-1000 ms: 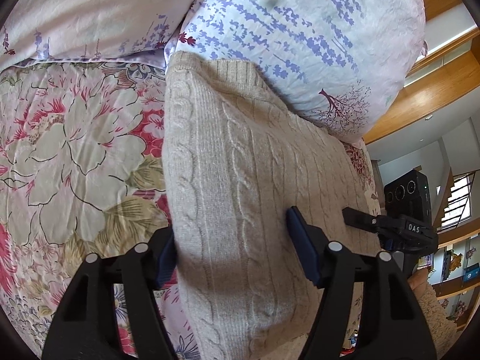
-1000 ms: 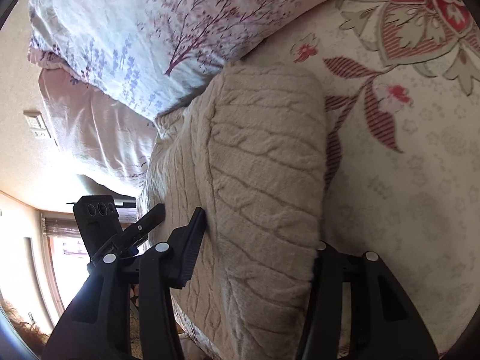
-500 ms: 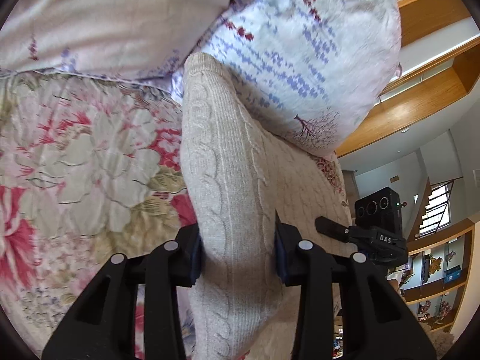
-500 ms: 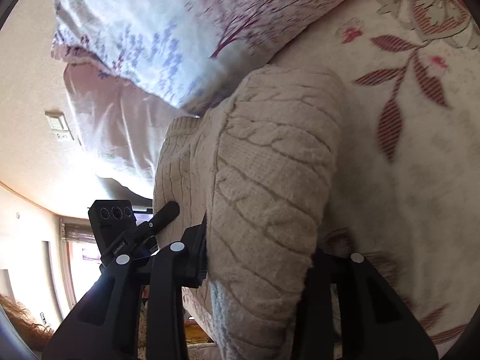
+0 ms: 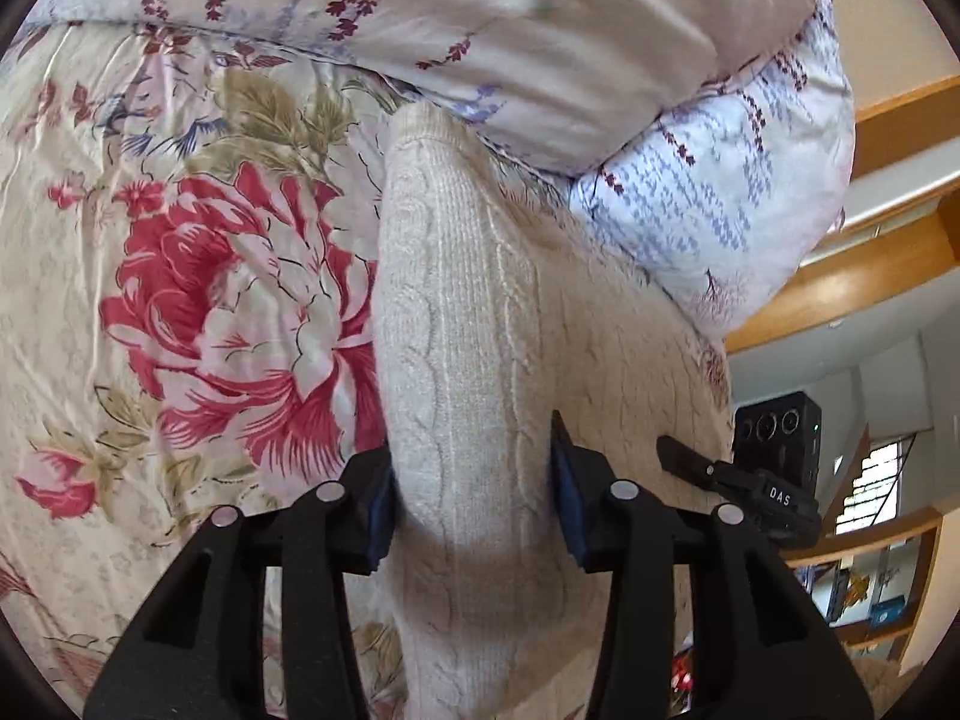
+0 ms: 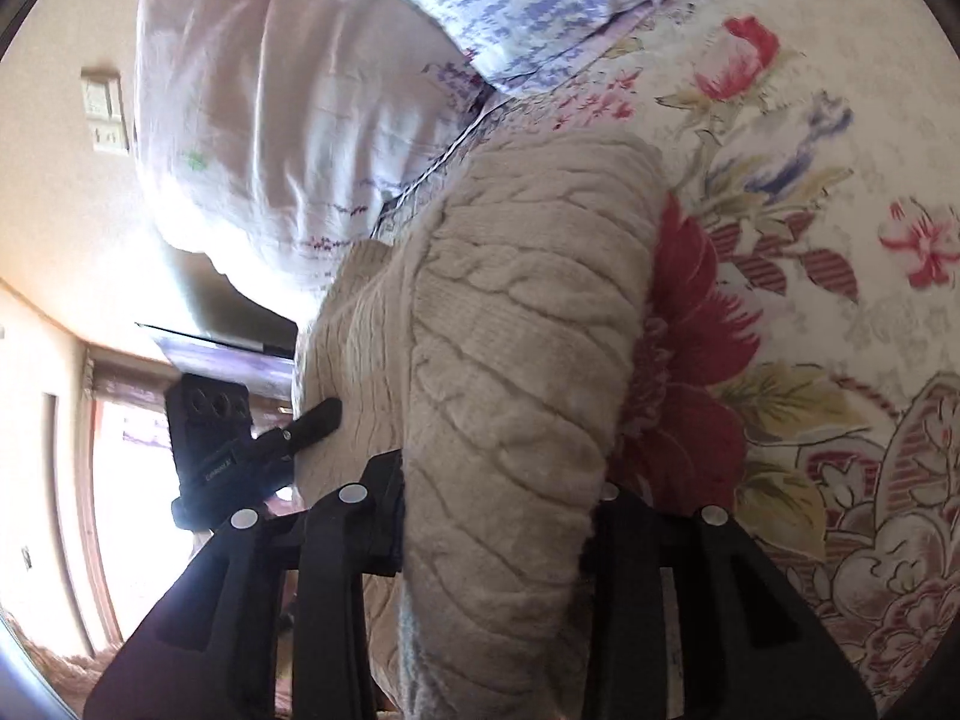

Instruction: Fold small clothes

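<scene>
A beige cable-knit sweater (image 5: 456,324) lies on a floral bedspread (image 5: 180,276), its far end against the pillows. My left gripper (image 5: 474,504) is shut on a bunched edge of the sweater, the knit squeezed between its blue pads. In the right wrist view the same sweater (image 6: 516,372) bulges up in a thick fold, and my right gripper (image 6: 498,516) is shut on that fold. Each gripper shows in the other's view, at the sweater's opposite edge. The sweater is lifted off the bed between them.
Two pale floral pillows (image 5: 600,48) lie at the head of the bed, right behind the sweater. The floral bedspread (image 6: 810,300) spreads to the side. A wooden ceiling beam (image 5: 852,276) and a window (image 6: 126,480) show beyond the bed.
Both grippers closed on the sweater's edges, which were loose between open jaws a second ago. They have lifted and bunched the knit, and both views have swung towards the pillows.
</scene>
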A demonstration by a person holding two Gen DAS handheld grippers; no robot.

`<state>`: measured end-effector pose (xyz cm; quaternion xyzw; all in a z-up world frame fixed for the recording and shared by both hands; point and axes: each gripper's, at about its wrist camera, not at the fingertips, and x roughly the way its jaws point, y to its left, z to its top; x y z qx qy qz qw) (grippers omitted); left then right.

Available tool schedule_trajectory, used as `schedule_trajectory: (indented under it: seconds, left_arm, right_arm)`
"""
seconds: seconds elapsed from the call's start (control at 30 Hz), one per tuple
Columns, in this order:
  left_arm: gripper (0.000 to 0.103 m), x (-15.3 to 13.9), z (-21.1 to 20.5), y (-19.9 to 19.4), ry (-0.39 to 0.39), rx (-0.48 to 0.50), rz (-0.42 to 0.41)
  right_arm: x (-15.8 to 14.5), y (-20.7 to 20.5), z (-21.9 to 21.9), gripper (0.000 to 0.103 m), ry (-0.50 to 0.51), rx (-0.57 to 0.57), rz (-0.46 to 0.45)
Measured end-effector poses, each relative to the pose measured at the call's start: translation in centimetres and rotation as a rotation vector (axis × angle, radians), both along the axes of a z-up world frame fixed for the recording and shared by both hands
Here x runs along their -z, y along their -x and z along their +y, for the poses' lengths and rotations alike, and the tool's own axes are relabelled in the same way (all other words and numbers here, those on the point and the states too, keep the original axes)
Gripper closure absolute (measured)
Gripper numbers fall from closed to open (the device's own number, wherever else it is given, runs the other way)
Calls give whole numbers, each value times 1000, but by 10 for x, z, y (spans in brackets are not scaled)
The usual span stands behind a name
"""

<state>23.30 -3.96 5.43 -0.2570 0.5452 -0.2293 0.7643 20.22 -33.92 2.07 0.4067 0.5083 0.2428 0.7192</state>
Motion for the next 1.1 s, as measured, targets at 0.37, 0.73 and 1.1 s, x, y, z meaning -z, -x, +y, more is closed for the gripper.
schedule_trajectory:
  seconds: [0.37,0.73,1.1]
  left_arm:
    - [50,-71,-5,38,-233,33,-298]
    - [49,-62,-74,51,-461,236,-358]
    - [39,-45,-85,60,-545,229,-383]
  right_arm:
    - [-8,13,-42,79,20,140,-36]
    - [-30,-5,-33,94,432,164,-112]
    - [-56,17,-23,56,635,168,-212]
